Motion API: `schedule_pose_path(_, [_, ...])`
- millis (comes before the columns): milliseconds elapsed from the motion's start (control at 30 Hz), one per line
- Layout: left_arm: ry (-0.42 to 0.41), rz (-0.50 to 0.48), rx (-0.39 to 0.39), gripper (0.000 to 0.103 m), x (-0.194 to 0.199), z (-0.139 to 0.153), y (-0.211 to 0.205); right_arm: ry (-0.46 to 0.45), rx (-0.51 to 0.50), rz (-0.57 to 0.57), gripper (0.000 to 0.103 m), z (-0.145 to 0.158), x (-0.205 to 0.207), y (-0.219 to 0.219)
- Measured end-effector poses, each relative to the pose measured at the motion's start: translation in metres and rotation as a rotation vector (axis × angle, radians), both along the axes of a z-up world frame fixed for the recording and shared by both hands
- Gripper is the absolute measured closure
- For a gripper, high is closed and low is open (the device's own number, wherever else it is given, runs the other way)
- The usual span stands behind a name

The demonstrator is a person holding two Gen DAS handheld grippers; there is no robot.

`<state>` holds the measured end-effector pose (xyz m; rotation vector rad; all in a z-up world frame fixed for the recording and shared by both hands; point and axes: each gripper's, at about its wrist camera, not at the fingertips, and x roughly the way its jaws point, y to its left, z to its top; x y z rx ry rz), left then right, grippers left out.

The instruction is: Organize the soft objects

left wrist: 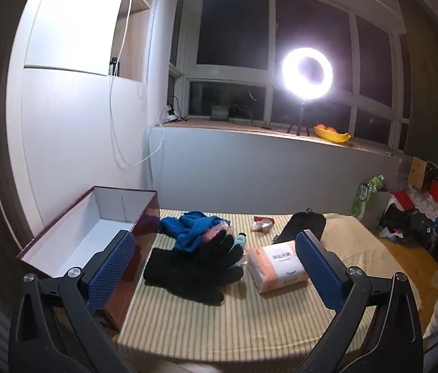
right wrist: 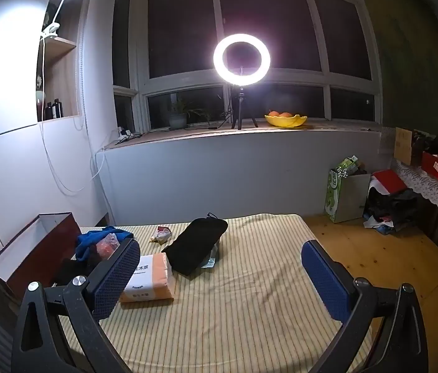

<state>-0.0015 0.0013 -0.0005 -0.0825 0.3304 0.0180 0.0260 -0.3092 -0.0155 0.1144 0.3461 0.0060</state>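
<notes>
Both hand-held grippers spread wide, nothing between the pads. Left hand-held gripper (left wrist: 216,267) hovers above the near end of the table (left wrist: 188,317), which carries a striped yellow cloth. Right hand-held gripper (right wrist: 219,275) hovers over bare cloth on the same table.

Landmark: the dark red box (left wrist: 72,242), open top, white inside, on the table's left edge. Nothing visible inside it in either view.

- Black gloves (left wrist: 194,267): just right of the box, flat on the cloth, fingers pointing away from the box.
- Blue cloth (left wrist: 188,230): bunched just right of the box's far end, behind the gloves and touching them.
- Reddish-orange mesh-like item (left wrist: 216,233): on the blue cloth's right edge, where the glove fingertips end. Can't tell what it is.
- Small light-blue item (left wrist: 239,242): right beside the glove fingertips, partly hidden.
- Peach tissue pack (left wrist: 276,265): further right of the box, past the gloves, lying flat, white label up.
- Black pouch (right wrist: 195,245): beyond the tissue pack, well apart from the box, near end propped on a clear wrapper (right wrist: 211,259).
- Crumpled wrapper (right wrist: 161,234): toward the far edge of the table, between the blue cloth and the pouch.

Ring light (right wrist: 241,59) lit on the windowsill behind the table, yellow fruit bowl (right wrist: 286,120) beside it.
</notes>
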Motion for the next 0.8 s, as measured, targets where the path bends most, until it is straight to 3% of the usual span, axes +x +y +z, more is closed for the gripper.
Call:
schedule_pose_path(100, [0.029,0.0,0.003,0.0,0.005,-0.005,-0.001,0.0,-0.011,-0.001,0.0,-0.002,0.0,0.001])
schedule_pose_path(267, [0.005,0.014,-0.004,0.0,0.002,-0.016,-0.003,0.011,-0.03,0.001,0.001,-0.003,0.001,0.006])
schedule_pose_path(800, [0.017,0.008,-0.014,0.0,0.004,-0.012,0.002,0.007,-0.061,-0.051,0.001,0.0,0.001,0.008])
